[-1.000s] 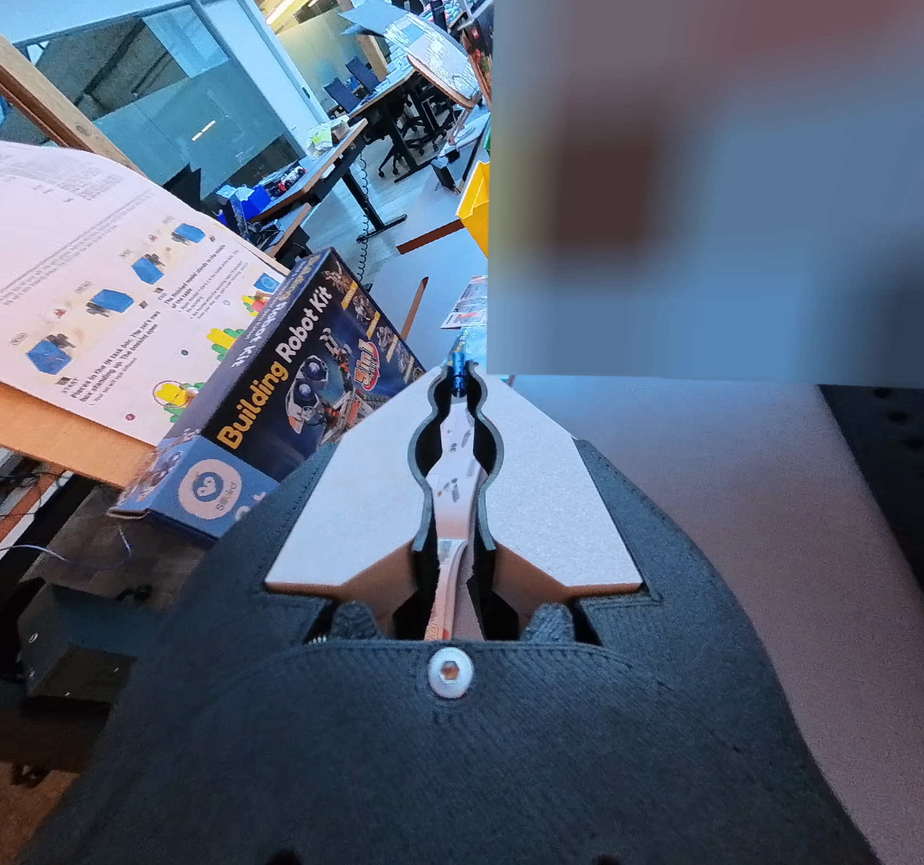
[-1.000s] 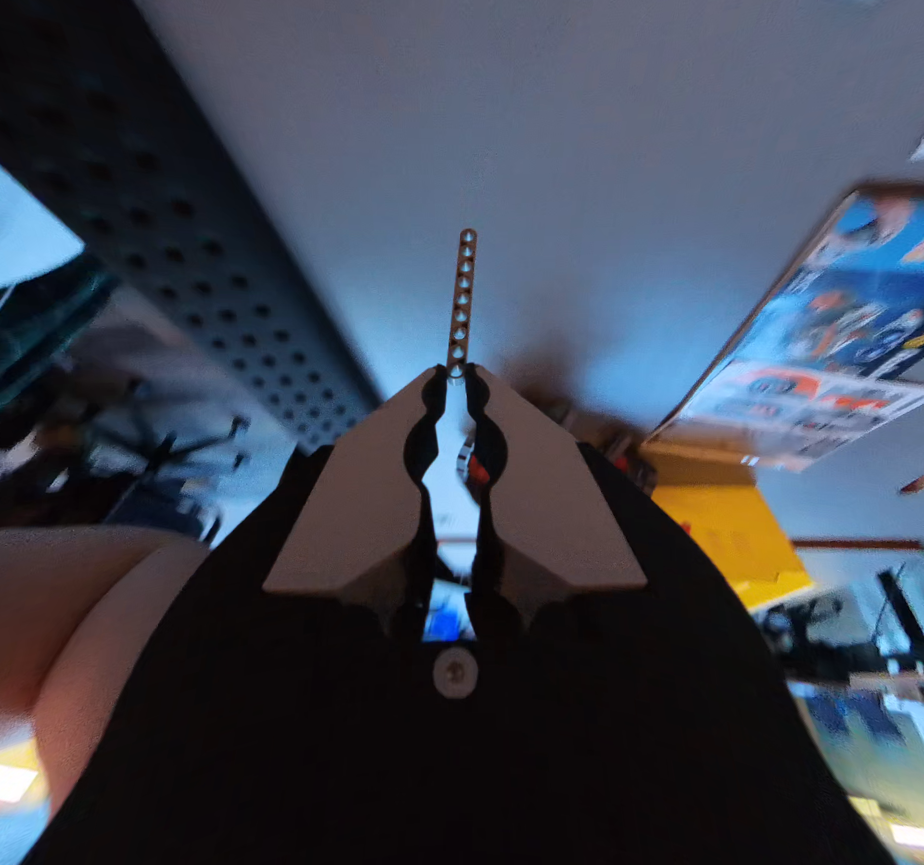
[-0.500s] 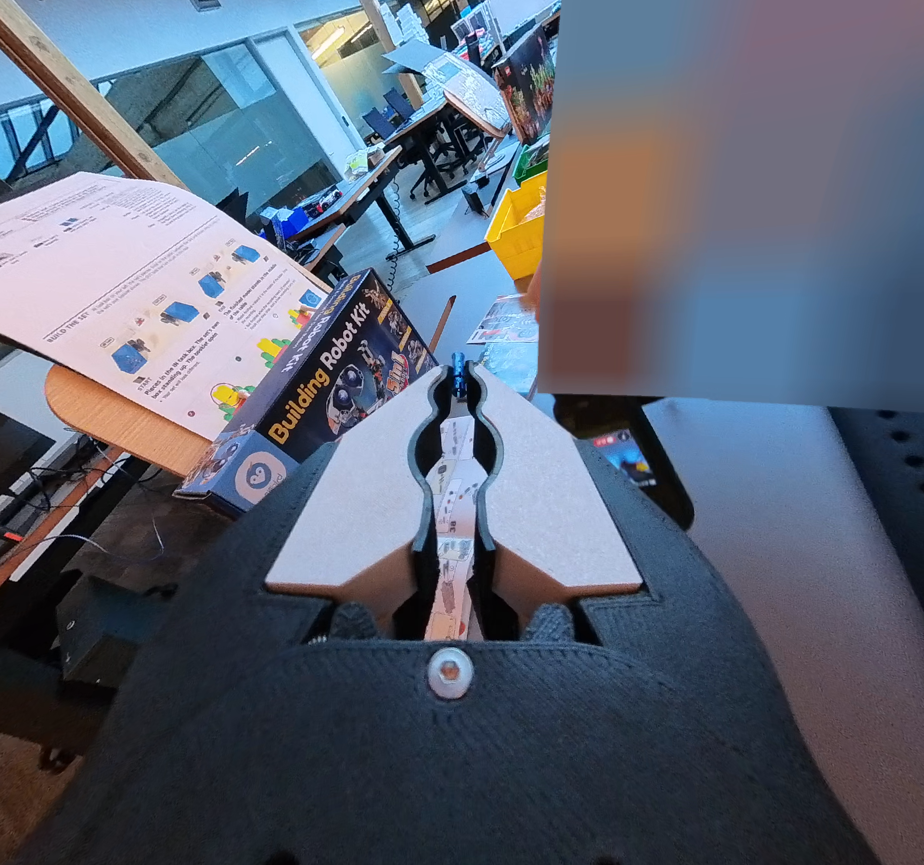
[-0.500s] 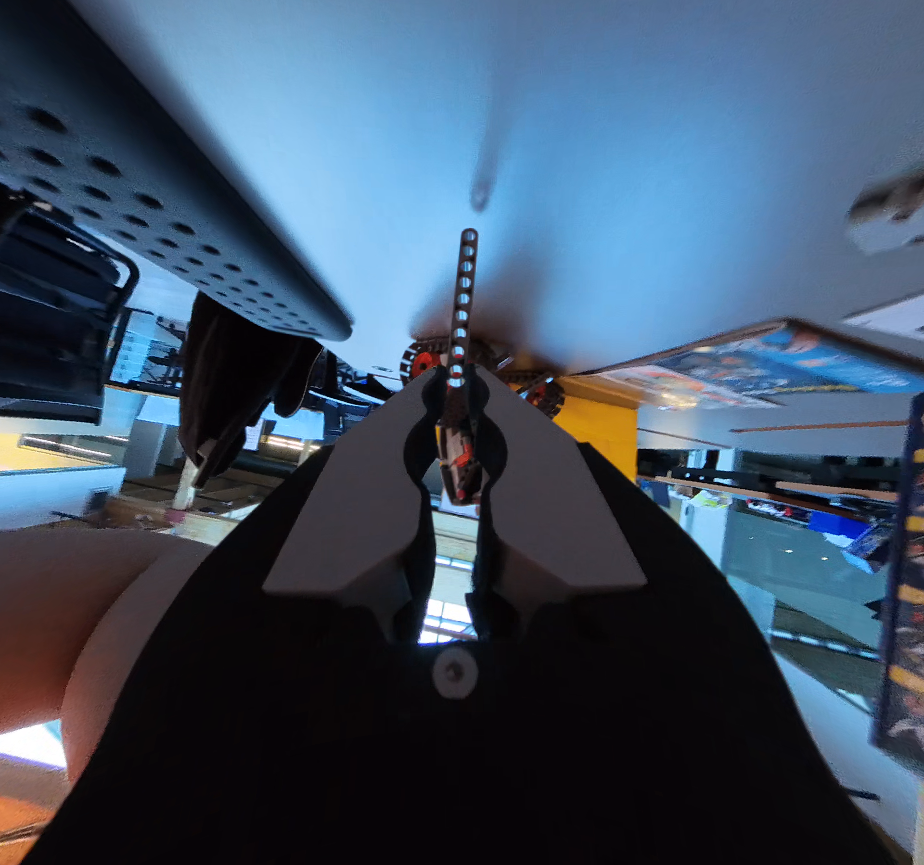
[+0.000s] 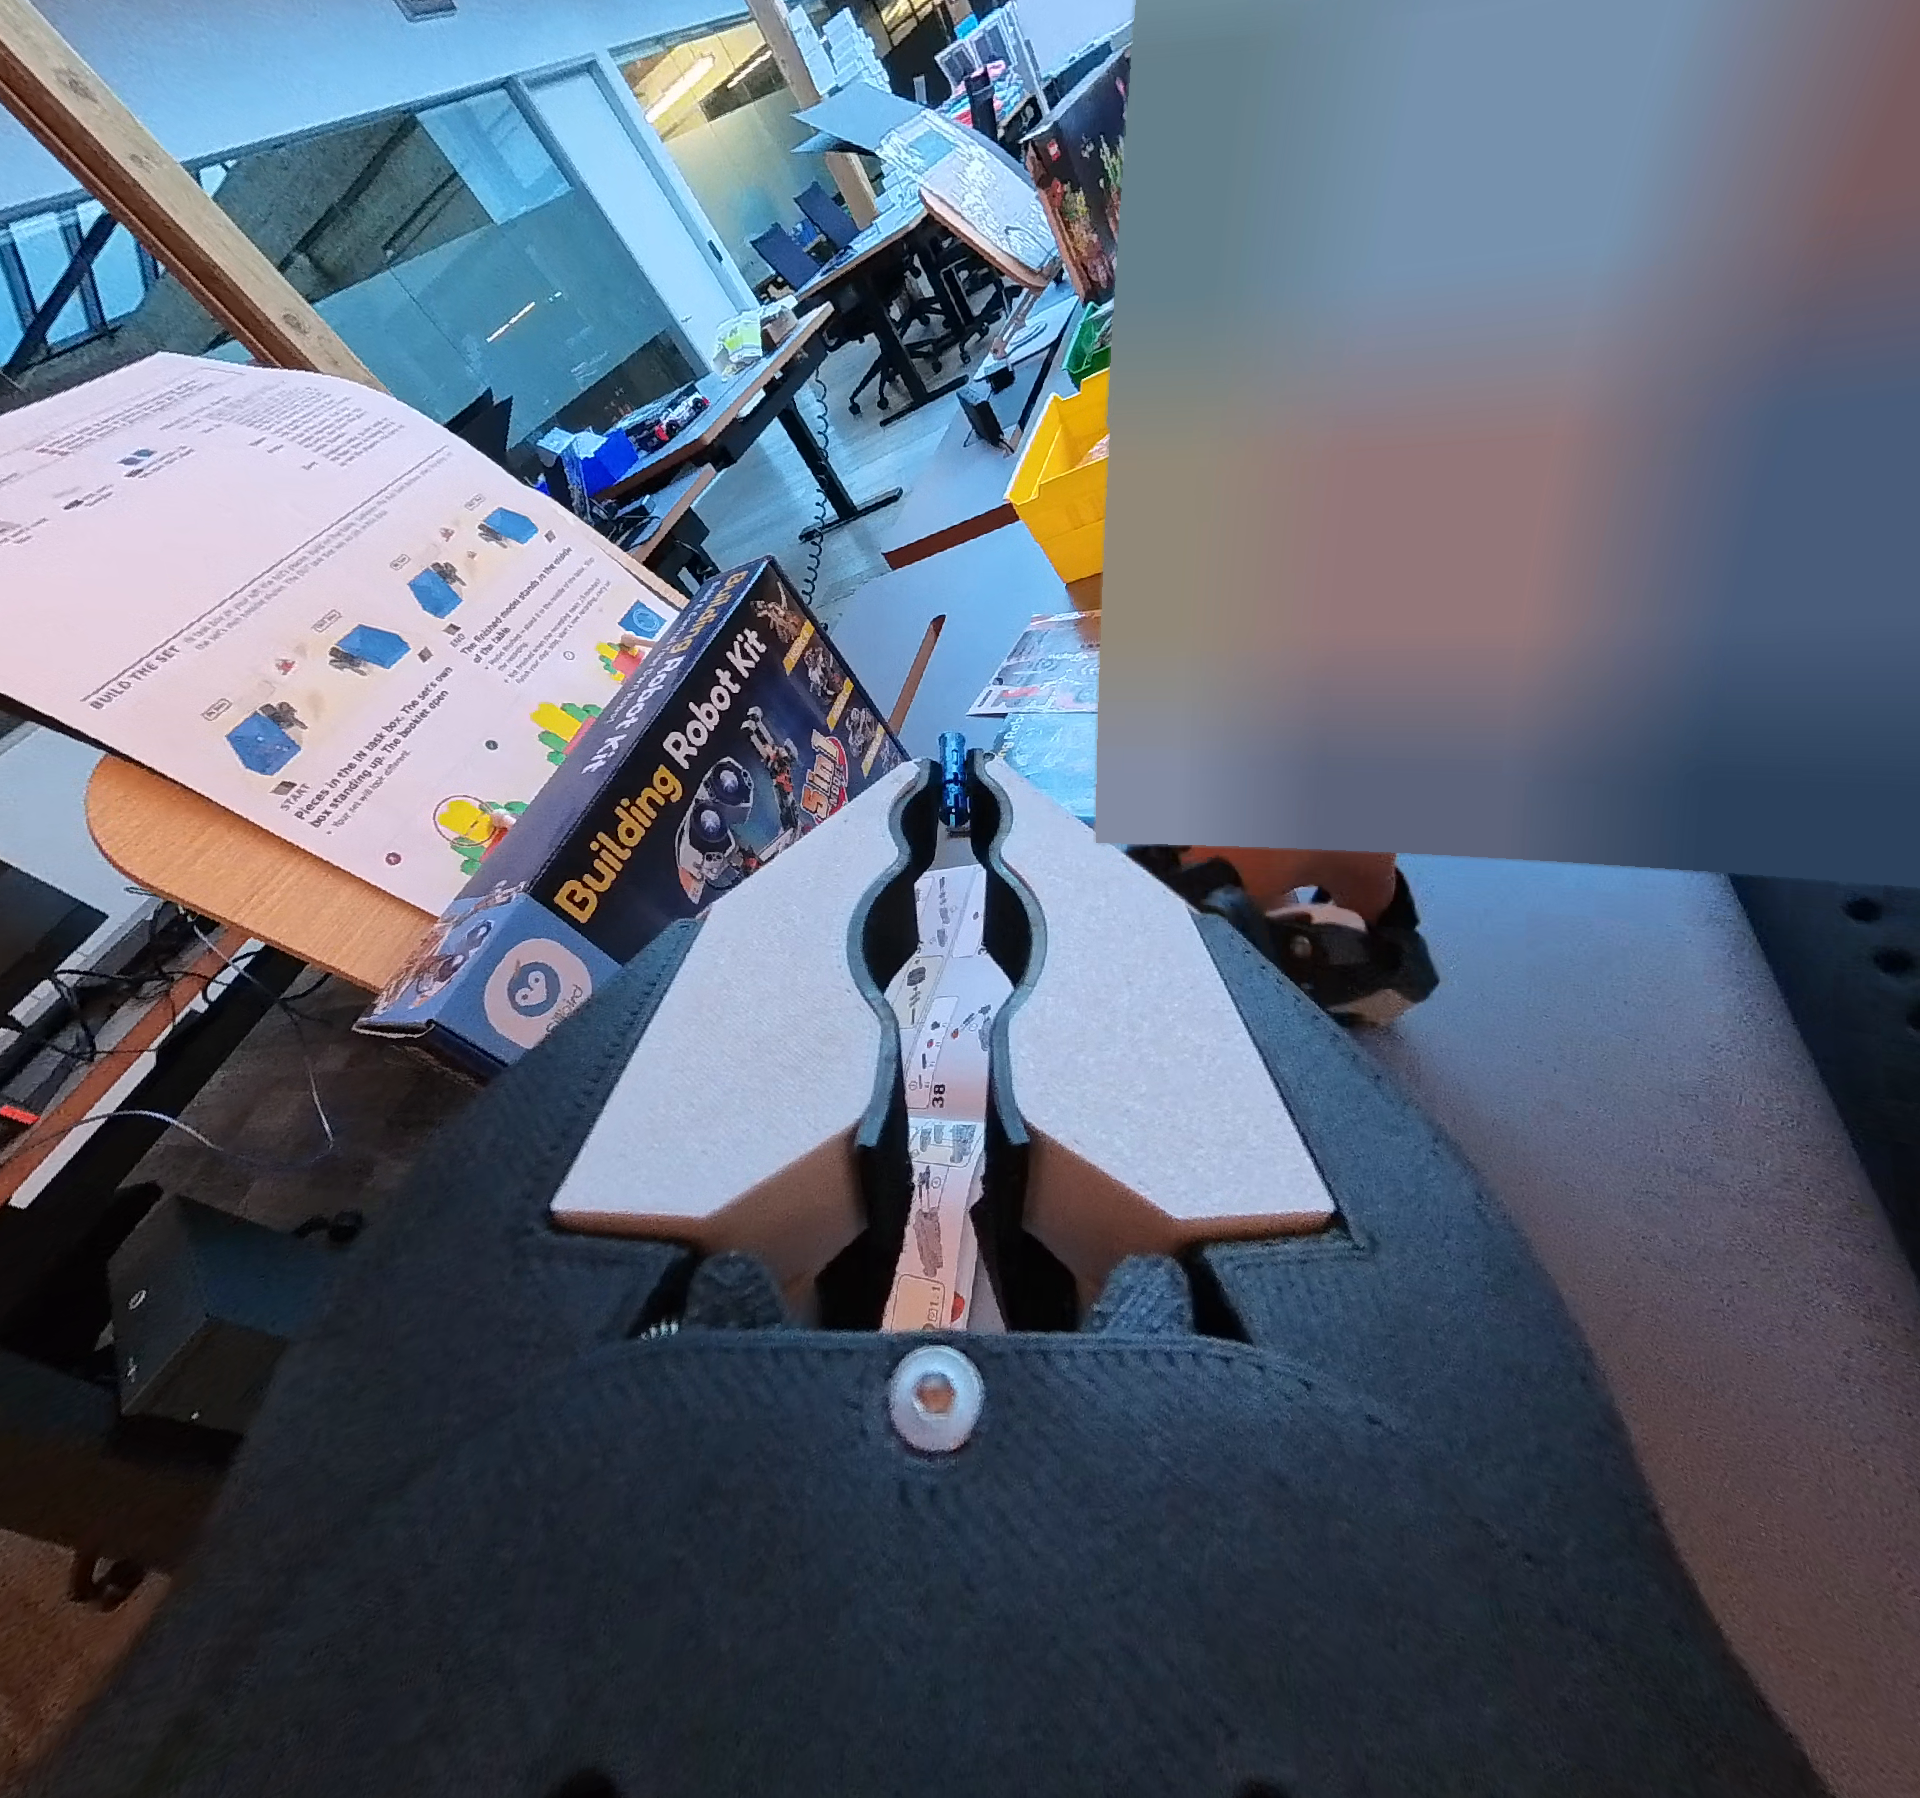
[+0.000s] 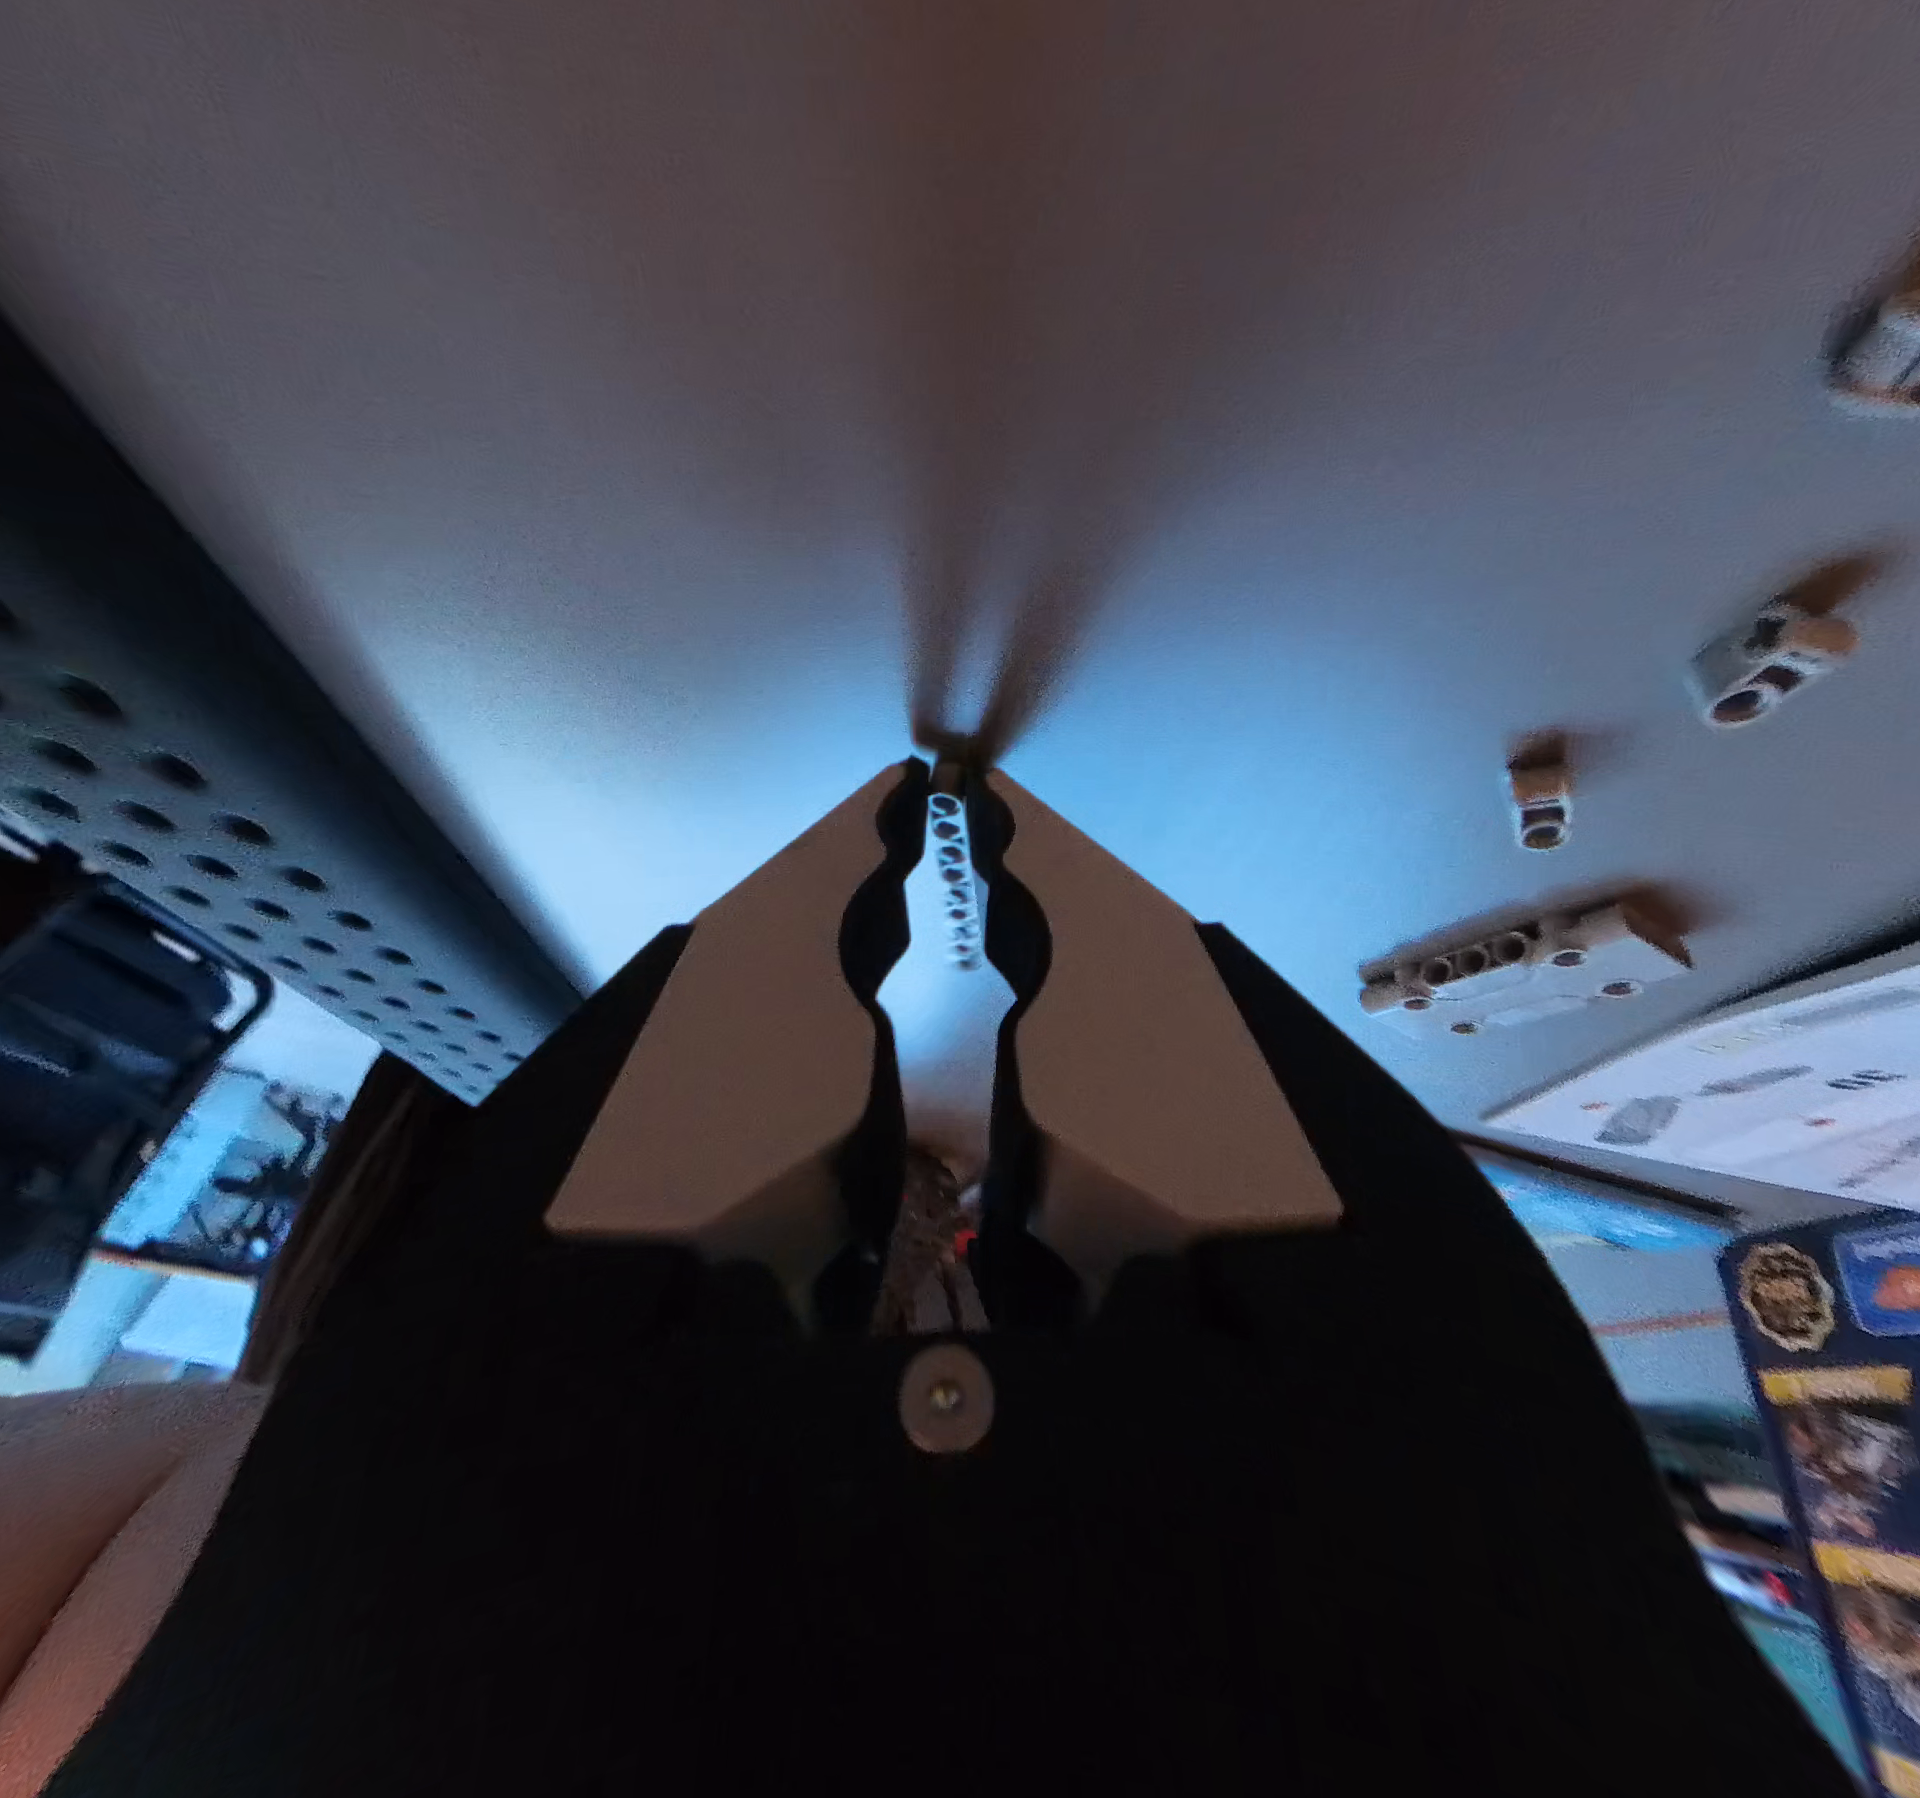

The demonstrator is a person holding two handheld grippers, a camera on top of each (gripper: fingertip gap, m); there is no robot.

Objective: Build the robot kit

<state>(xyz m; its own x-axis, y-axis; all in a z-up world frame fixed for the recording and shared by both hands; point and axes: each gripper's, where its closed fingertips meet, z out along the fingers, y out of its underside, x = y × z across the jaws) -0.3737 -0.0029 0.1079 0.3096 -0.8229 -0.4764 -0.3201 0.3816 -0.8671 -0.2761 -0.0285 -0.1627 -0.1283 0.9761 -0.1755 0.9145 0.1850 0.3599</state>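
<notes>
- Blue plastic, a short connector pin [image 5: 953, 780], sits pinched at the very tips of the left gripper [image 5: 954, 792]; the jaws are clenched on it, and the pin stands upright between them, one end poking above the tips, probably so that end stays free.
- Beneath the left gripper, through the slot between its fingers, a printed instruction booklet [image 5: 940, 1042] lies on the grey bench [image 5: 1621, 1229].
- A dark blue robot-kit box [image 5: 665, 803] rests tilted at the bench's left edge, just beside the gripper's left finger; past it a large instruction sheet [image 5: 260, 585] curls over a wooden board.
- A yellow bin [image 5: 1065, 486] stands at the far edge of the bench, well apart.
- The right gripper [image 6: 951, 777] is closed on a thin grey perforated beam [image 6: 958, 881]. The beam runs back from the tips along the slot, so most of its holes show between the fingers.
- The right gripper's tips are at or just off the bench surface; I cannot tell whether they touch.
- Near the bench's right side lie several loose grey pieces: a long beam with holes [image 6: 1522, 964] and smaller connector blocks [image 6: 1766, 662], well apart from the gripper.
- A black perforated board [image 6: 208, 844] borders the bench's left edge in the right wrist view.
</notes>
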